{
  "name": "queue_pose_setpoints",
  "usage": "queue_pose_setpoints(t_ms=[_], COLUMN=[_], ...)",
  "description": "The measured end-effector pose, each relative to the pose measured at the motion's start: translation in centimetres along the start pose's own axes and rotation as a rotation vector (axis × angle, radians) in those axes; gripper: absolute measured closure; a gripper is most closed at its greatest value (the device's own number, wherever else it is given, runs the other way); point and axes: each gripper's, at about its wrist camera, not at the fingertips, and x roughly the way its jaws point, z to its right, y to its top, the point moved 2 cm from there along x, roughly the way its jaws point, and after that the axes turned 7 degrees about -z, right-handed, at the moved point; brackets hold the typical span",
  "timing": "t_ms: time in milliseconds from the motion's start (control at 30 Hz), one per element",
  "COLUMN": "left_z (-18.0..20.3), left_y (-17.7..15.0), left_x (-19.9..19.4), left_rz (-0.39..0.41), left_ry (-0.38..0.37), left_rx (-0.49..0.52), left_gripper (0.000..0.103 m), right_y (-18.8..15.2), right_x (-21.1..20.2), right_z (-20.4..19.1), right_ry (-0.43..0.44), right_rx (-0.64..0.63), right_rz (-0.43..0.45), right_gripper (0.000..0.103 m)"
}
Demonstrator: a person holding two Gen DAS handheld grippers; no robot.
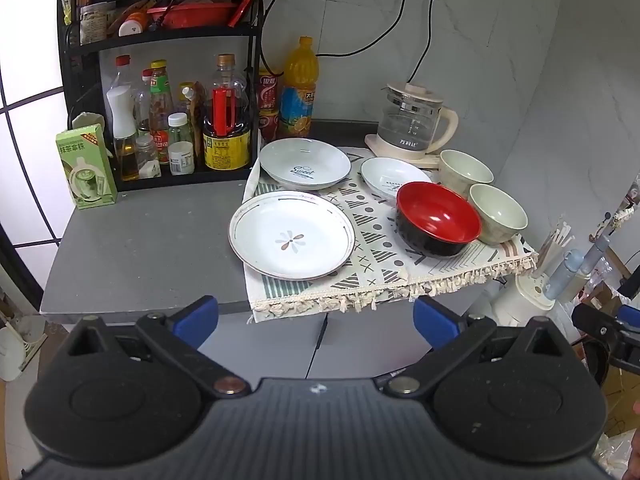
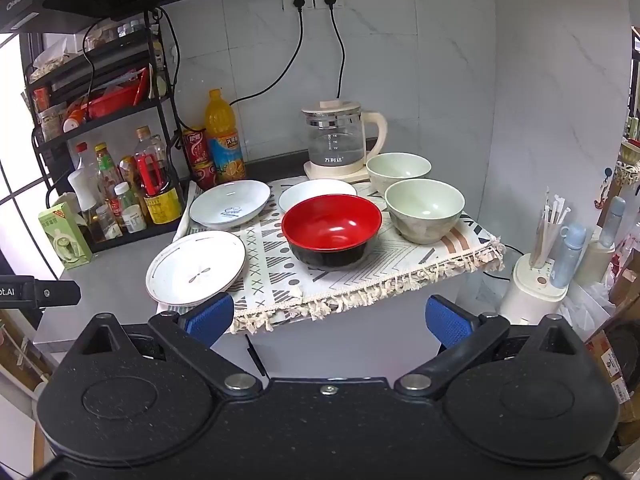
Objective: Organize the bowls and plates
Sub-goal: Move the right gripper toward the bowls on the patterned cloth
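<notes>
Both sets of tongs, the left tongs (image 1: 316, 316) and the right tongs (image 2: 330, 318), stand wide open and empty, held back from the table (image 1: 132, 240) edge with nothing between their blue pads. The dishes all sit on the fringed cloth (image 2: 360, 284): a flower plate (image 1: 292, 236) at front left, overhanging the cloth's left edge; a "Sweet" plate (image 1: 305, 163) behind it; a small white plate (image 1: 394, 178) tucked behind the red bowl (image 2: 332, 230); and two pale green bowls (image 2: 424, 210) (image 2: 398, 170) at right, close together near the kettle (image 2: 340, 142). Nothing is stacked yet, so the task looks barely begun. The risks I would judge from here: the cloth hangs loose over the table edge, so dragging a dish could pull the whole set forward; glazed rims are thin and slick for flat pads, so a shallow pinch may let a plate tip out; and the crowded bowls leave little room for a finger, so one may get knocked against the kettle.
</notes>
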Motion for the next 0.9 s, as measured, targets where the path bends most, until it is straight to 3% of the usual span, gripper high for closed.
queue_pose_setpoints(t_ms=[300, 500, 700, 900], left_z=[-0.1, 0.0, 0.1, 0.4], left_y=[0.5, 1.0, 1.4, 2.1], left_x=[0.2, 0.7, 1.1, 1.7], left_rz=[-0.007, -0.010, -0.015, -0.016], left_ry=[-0.003, -0.013, -0.024, -0.030], left_rx=[0.008, 0.019, 0.026, 0.034], left_gripper=[0.000, 0.000, 0.000, 0.000], right_y=[0.5, 0.5, 0.8, 0.9], right_x=[0.1, 0.3, 0.7, 1.1], right_z=[0.2, 0.1, 0.0, 0.0], right_ry=[-0.016, 0.028, -0.012, -0.029], right_rx=[0.011, 0.066, 0.044, 0.043], right_rz=[-0.008, 0.040, -0.021, -0.024], right_gripper=[0.000, 0.000, 0.000, 0.000])
